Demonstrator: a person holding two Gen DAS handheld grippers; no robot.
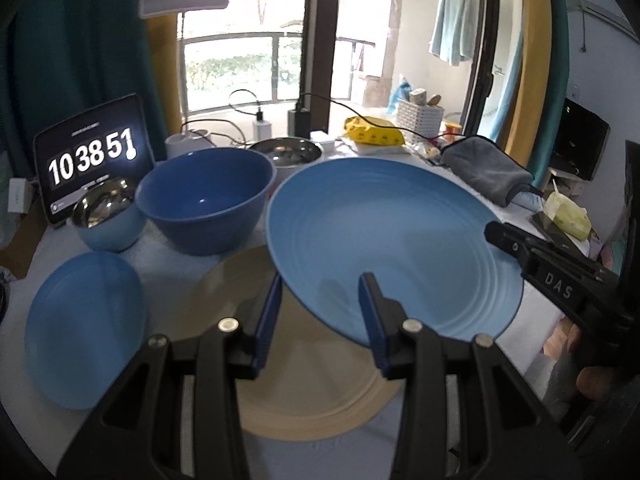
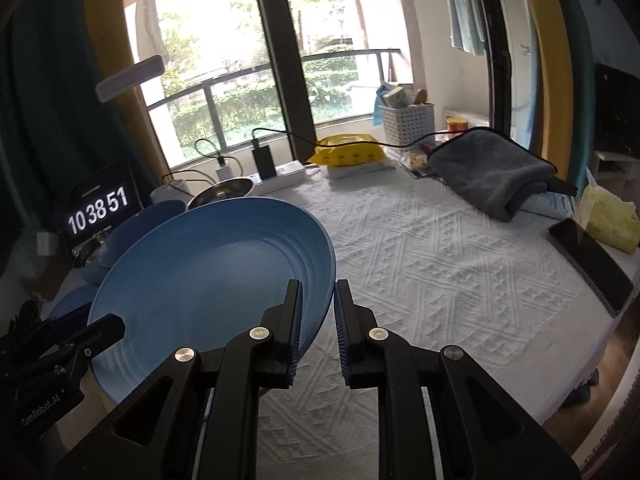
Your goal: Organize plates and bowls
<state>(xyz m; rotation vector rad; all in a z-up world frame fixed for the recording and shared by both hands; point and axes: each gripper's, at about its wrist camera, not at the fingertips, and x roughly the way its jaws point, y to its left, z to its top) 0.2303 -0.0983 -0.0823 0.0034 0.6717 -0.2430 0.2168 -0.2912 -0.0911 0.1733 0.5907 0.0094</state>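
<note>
A large ridged blue plate (image 1: 384, 248) hangs tilted above a beige plate (image 1: 304, 380) that lies on the table. My left gripper (image 1: 322, 296) straddles its near-left rim, one finger over the plate and one under, shut on it. My right gripper (image 2: 318, 300) is shut on the right rim of the blue plate (image 2: 208, 272) and shows in the left wrist view as a black arm (image 1: 496, 234). A dark blue bowl (image 1: 208, 208), a small pale bowl with a steel lining (image 1: 106, 216) and a small blue plate (image 1: 86, 328) stand to the left.
A steel bowl (image 1: 286, 152), a tablet clock (image 1: 92, 156), chargers and cables line the back. A folded grey towel (image 2: 488, 168), a yellow pack (image 2: 348, 154), a white basket (image 2: 408, 120) and a phone (image 2: 588, 264) lie to the right on the white cloth (image 2: 440, 280).
</note>
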